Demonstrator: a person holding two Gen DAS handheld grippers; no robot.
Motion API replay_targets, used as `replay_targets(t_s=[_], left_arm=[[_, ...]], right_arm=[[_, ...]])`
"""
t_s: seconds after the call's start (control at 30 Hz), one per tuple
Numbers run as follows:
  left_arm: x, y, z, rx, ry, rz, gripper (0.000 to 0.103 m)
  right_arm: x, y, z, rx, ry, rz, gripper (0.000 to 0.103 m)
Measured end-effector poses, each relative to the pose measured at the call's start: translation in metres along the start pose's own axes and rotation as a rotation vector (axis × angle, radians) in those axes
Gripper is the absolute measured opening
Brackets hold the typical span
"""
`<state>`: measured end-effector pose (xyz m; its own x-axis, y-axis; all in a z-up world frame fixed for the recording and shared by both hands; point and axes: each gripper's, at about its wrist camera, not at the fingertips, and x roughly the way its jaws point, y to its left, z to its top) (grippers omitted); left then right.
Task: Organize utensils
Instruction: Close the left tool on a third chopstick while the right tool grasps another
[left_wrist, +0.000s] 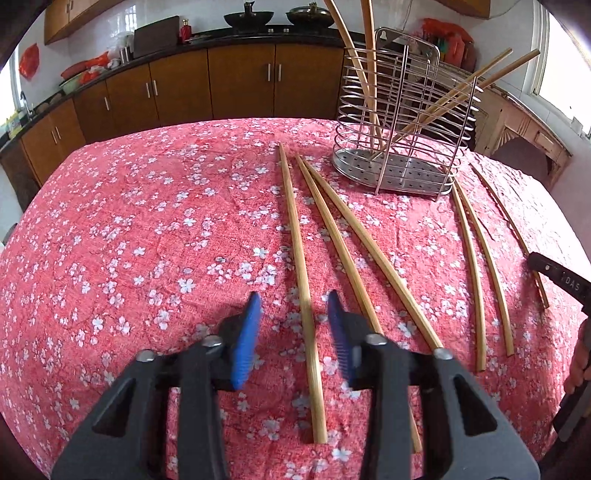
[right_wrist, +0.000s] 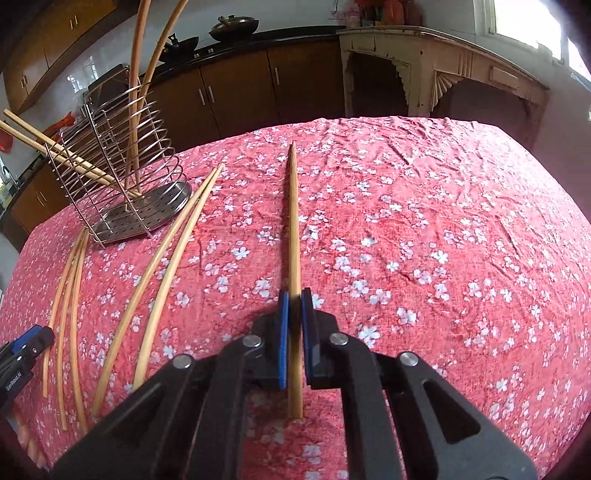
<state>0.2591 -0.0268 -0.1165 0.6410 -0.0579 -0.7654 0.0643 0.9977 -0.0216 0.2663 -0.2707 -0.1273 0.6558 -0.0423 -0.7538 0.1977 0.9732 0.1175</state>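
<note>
Left claw (left_wrist: 293, 306) is spread over a chopstick (left_wrist: 301, 280) on the bench (left_wrist: 129, 221); the stick points away, toward the rack (left_wrist: 399, 122). Right claw (right_wrist: 294, 295) pinches another chopstick (right_wrist: 293, 221) the same way.

Home kitchen. Brown wooden cabinets (left_wrist: 240, 85) are running beneath a dark countertop (left_wrist: 207, 40) across the upper frame; two woks (left_wrist: 248, 17) are sitting on it at top centre. A floral tablecloth (left_wrist: 147, 221) is covering the foreground table.
</note>
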Motion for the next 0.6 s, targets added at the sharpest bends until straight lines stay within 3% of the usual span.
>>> replay_targets(t_s=[0.03, 0.1, 0.37, 0.6], left_arm=[[0.001, 0.000, 0.000, 0.005, -0.001, 0.006, 0.016], [0.003, 0.001, 0.003, 0.008, -0.003, 0.028, 0.007], [0.016, 0.050, 0.021, -0.050, -0.004, 0.118, 0.007], [0.016, 0.062, 0.023, -0.057, -0.006, 0.084, 0.011]], right_arm=[[0.001, 0.001, 0.001, -0.006, -0.002, -0.003, 0.008], [0.003, 0.002, 0.002, -0.017, -0.004, -0.007, 0.008], [0.008, -0.005, 0.009, -0.014, -0.009, -0.017, 0.008], [0.011, -0.002, 0.010, -0.038, -0.008, -0.048, 0.008]])
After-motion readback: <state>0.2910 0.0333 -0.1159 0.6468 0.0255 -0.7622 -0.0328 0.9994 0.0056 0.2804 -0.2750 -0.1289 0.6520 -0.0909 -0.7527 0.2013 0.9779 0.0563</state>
